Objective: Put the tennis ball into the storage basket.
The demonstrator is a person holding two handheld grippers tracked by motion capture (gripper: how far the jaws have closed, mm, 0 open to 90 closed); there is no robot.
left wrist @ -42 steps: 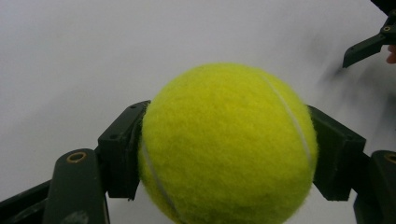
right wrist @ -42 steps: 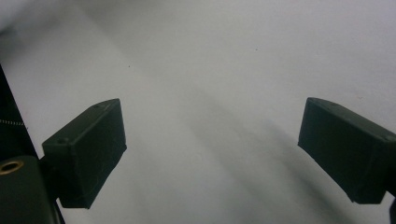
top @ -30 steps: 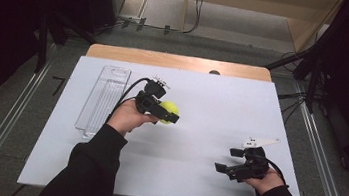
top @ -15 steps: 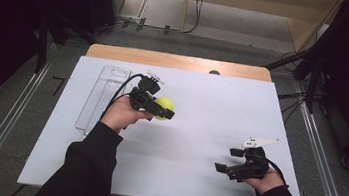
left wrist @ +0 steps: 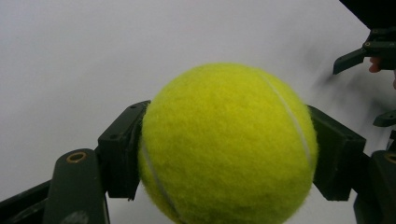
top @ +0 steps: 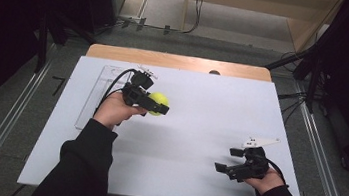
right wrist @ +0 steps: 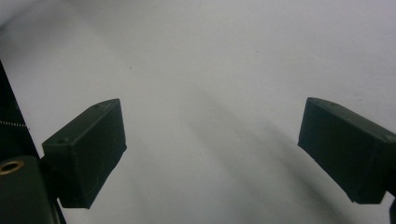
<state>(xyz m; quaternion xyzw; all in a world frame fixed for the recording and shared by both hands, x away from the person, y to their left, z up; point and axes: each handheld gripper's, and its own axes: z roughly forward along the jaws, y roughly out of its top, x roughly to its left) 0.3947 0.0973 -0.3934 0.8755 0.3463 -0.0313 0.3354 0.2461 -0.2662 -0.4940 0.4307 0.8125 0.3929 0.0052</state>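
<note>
A yellow-green tennis ball (top: 159,101) (left wrist: 229,144) is clamped between the two black jaws of my left gripper (top: 159,107) (left wrist: 229,154), held a little above the white table sheet (top: 202,101) at its left-centre. Both pads press on the ball's sides. My right gripper (top: 226,169) (right wrist: 212,149) rests low near the table's front right, jaws wide apart with only bare white sheet between them. In the left gripper view the right gripper (left wrist: 369,51) shows far off at the upper right.
A clear plastic tray (top: 92,99) lies along the sheet's left edge, just behind my left hand. A wooden table edge (top: 179,61) runs along the back. Metal floor rails (top: 326,162) flank the table on both sides.
My left hand has carried the ball leftward and toward the far side of the table, closer to the clear tray. The right gripper has stayed where it was.
</note>
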